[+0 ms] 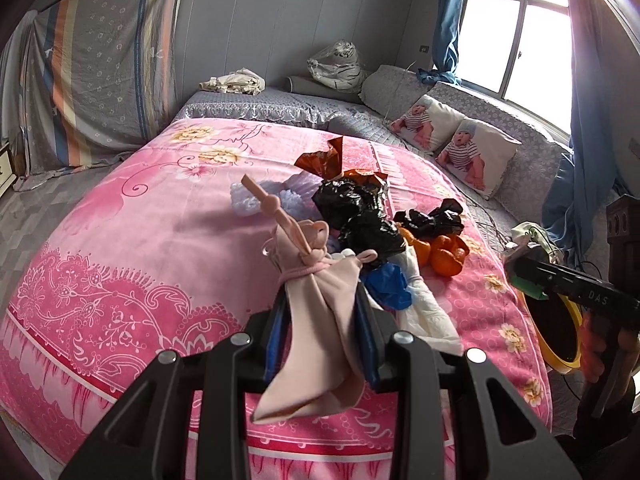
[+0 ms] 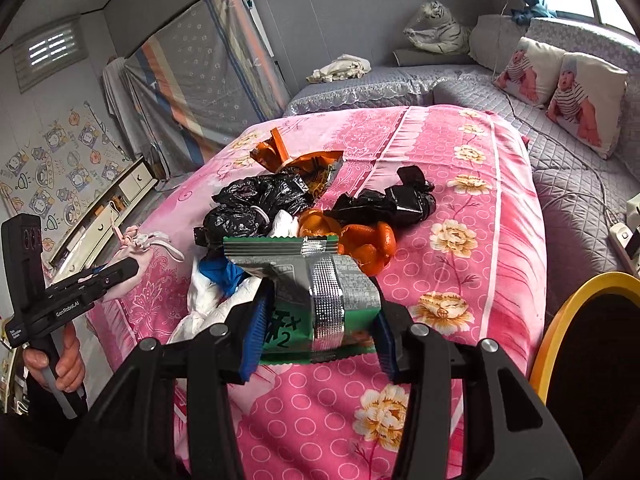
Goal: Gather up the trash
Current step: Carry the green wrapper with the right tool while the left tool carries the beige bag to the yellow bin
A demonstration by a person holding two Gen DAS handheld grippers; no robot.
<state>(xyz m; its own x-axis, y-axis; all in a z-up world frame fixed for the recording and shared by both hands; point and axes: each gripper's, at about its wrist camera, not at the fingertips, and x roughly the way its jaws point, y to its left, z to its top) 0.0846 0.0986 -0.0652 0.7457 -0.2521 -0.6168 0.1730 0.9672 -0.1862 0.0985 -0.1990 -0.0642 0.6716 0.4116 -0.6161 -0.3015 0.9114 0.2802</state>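
Observation:
My left gripper (image 1: 322,298) is shut on a pale pink knotted cloth (image 1: 316,360), lifted above the pink bedspread (image 1: 140,240). My right gripper (image 2: 320,320) is shut on a green and silver snack wrapper (image 2: 316,276), also held off the bed. Beyond both lies a trash pile: black plastic bags (image 2: 256,200), an orange wrapper (image 2: 308,164), orange peels (image 2: 368,244), a blue scrap (image 2: 220,272) and white tissue (image 2: 204,304). In the right wrist view the left gripper (image 2: 108,276) shows at the left edge with the pink cloth (image 2: 132,252).
A yellow-rimmed bin (image 2: 560,312) stands at the bed's right side. Two printed pillows (image 2: 560,92) and a plush tiger (image 2: 436,28) lie on the grey sofa bed (image 2: 568,184) behind. A low cabinet (image 2: 116,208) stands left of the bed.

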